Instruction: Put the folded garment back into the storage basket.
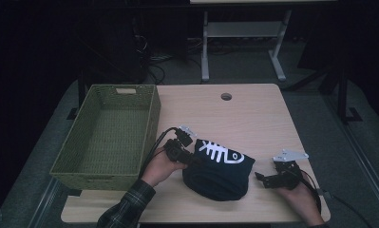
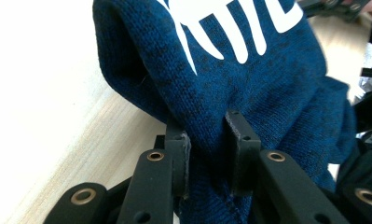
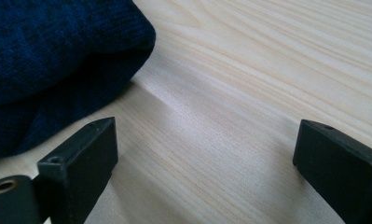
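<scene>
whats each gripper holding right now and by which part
The left gripper is shut on a fold at the edge of the navy knit garment. The right gripper is open over the table, holding nothing.

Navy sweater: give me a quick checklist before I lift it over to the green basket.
1. Left tongs grip on the navy sweater: ok, both pads pinch a fold of knit at its left edge.
2. Right tongs free of fabric: ok, jaws wide open over bare wood, sweater just beside them.
3. Green basket ready to receive: ok, nothing shows inside it.
4. Path from sweater to basket: ok, they sit side by side on the table.
5. Sweater stays folded when lifted: cannot tell; one edge is held, so the rest may droop.
6. Cable clear of the basket rim: cannot tell.
</scene>
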`<state>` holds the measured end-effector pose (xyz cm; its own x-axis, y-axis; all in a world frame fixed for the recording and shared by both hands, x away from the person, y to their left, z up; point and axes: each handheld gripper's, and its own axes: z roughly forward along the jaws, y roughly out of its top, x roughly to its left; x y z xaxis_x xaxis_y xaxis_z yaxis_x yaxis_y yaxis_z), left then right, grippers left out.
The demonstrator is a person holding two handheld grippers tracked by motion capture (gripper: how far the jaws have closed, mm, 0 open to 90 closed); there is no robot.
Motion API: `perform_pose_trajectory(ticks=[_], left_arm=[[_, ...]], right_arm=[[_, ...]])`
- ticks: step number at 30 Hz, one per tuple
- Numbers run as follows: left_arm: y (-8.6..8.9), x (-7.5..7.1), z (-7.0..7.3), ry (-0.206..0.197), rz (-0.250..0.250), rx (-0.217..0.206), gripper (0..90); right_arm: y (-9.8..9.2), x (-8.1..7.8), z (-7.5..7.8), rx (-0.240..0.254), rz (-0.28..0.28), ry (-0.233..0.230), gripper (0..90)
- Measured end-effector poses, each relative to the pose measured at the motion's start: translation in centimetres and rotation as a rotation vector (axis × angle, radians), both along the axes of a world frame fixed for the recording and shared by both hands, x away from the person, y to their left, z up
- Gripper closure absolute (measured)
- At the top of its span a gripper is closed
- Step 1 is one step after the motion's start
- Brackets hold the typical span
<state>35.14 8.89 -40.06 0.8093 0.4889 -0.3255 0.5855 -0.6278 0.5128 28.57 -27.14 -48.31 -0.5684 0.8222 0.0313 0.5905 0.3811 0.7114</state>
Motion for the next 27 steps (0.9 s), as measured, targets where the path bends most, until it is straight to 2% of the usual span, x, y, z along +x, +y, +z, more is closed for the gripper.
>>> perform_pose_trajectory(ticks=[4, 9, 11, 18, 19, 22, 27], left_arm=[[0.0, 0.0, 1.0, 0.0, -0.01, 0.002, 74.0], [0.2, 0.0, 2.1, -0.001, -0.012, -0.014, 74.5], [0.6, 0.2, 3.0, 0.005, -0.015, -0.026, 74.5], [1.6, 0.4, 5.6, -0.013, -0.019, -0.022, 74.7], [1.6, 0.4, 5.6, -0.013, -0.019, -0.022, 74.7], [2.4, 0.5, 7.0, -0.025, -0.015, -0.024, 74.8], [3.3, 0.5, 8.4, -0.033, -0.009, -0.017, 74.9]], right_arm=[[0.0, 0.0, 0.0, 0.0, 0.0, -0.002, 6.1], [0.0, 0.0, 0.0, 0.001, 0.0, -0.002, 6.1], [0.0, 0.0, 0.0, 0.001, -0.001, -0.001, 6.1], [0.0, 0.0, 0.0, 0.001, -0.001, -0.001, 6.1], [0.0, 0.0, 0.0, 0.001, -0.001, -0.001, 6.1], [0.0, 0.0, 0.0, 0.001, -0.001, -0.002, 6.1], [0.0, 0.0, 0.0, 0.002, -0.002, -0.001, 6.1]])
